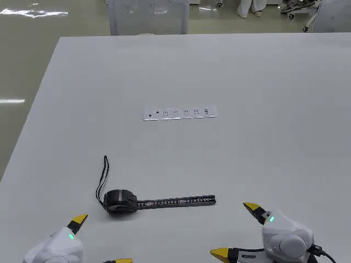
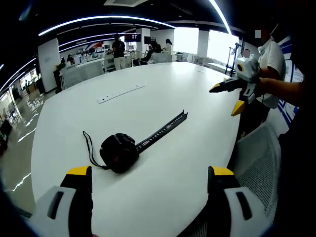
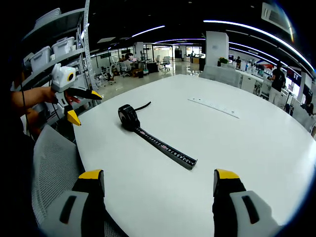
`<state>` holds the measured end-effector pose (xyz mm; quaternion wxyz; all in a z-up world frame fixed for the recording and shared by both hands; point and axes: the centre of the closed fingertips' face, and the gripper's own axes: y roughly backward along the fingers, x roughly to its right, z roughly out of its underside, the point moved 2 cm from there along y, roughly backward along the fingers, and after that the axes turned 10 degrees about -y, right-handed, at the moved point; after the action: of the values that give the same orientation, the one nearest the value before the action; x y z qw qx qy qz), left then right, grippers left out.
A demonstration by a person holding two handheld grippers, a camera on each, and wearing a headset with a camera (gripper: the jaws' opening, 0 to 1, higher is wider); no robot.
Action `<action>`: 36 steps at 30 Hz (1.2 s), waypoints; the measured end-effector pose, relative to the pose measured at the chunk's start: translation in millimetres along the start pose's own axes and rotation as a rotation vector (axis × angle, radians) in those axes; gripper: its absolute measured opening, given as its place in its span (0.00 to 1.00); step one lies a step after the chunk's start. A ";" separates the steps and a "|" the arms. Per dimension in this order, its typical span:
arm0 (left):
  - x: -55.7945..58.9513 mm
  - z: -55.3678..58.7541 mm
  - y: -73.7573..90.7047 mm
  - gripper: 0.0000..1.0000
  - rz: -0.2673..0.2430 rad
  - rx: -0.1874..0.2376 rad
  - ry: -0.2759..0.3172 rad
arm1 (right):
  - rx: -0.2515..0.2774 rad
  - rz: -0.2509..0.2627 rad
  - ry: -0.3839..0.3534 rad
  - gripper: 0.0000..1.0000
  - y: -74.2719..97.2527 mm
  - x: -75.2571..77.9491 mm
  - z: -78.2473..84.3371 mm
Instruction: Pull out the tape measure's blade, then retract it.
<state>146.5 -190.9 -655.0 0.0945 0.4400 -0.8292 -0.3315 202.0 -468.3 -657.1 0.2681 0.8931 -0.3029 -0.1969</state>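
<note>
A black tape measure (image 1: 119, 200) (image 2: 118, 152) (image 3: 128, 116) lies on the white table near its front edge, with a wrist strap (image 1: 102, 178) looping away from it. Its dark blade (image 1: 178, 201) (image 2: 163, 131) (image 3: 165, 147) lies pulled out flat to the right. My left gripper (image 1: 100, 241) (image 2: 148, 177) hovers open just in front of the case, holding nothing. Off to the right, my right gripper (image 1: 237, 230) (image 3: 158, 180) is open too, short of the blade's tip (image 1: 213, 200) (image 3: 190, 162). Each gripper also appears in the other's view, the right gripper (image 2: 228, 97) and the left gripper (image 3: 81, 106).
A white power strip (image 1: 180, 113) (image 2: 120, 93) (image 3: 213, 106) lies at the table's middle. The table edge runs close under both grippers. Beyond the far edge stand chairs (image 1: 148, 15), shelving and people in the room.
</note>
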 end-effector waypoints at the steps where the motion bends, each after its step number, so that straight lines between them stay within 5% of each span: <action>1: 1.1 -1.3 0.1 0.99 -0.006 0.006 0.004 | 0.006 0.003 -0.003 0.93 0.0 -1.6 -0.3; 15: 3.3 -1.6 4.5 0.99 -0.065 0.006 0.043 | 0.013 0.012 -0.027 0.95 0.3 -11.1 3.5; 28: -11.4 1.5 5.0 0.99 -0.224 0.000 0.155 | 0.015 0.028 -0.037 0.95 -1.6 -12.8 6.3; 36: -11.6 3.1 -4.3 0.99 -0.266 -0.007 0.185 | 0.014 0.031 -0.041 0.94 -4.8 -12.6 7.5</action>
<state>154.9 -181.9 -658.5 0.1273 0.5742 -0.7502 -0.3023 190.9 -459.7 -663.5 0.2586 0.8859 -0.3234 -0.2090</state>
